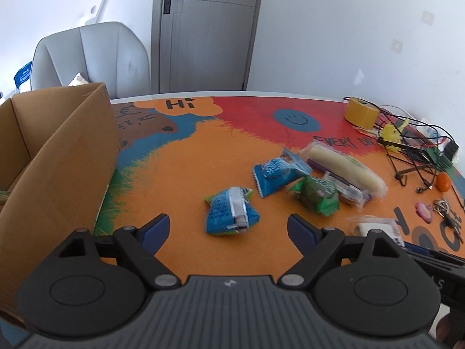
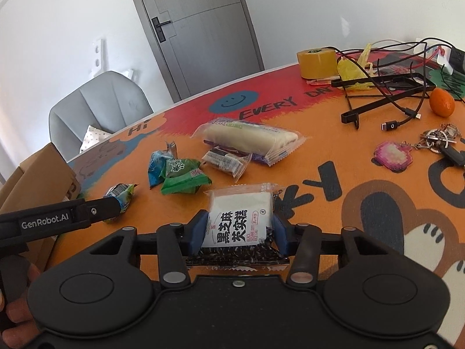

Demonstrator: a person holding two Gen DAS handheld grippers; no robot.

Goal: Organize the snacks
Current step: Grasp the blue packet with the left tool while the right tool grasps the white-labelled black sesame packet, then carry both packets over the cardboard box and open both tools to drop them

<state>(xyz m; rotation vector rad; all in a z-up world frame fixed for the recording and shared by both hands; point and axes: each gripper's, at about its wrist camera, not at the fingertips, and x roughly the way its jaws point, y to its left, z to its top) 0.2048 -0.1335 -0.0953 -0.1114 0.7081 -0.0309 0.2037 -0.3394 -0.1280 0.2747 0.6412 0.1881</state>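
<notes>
Barely begun: right gripper [image 2: 237,234] pinching the white rice-cake packet [image 2: 238,221] between its pads, left gripper [image 1: 228,229] spread wide just short of the blue packet [image 1: 231,213], four more snacks lying beyond, cardboard box [image 1: 58,157] leftward.

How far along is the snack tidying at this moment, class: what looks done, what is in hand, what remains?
Done: little that shows; the cardboard box interior is mostly hidden. In hand: the right gripper has its fingers against the rice cake packet; the left gripper is open around a blue packet. Left: the green packet, long roll cake and others on the mat.
</notes>
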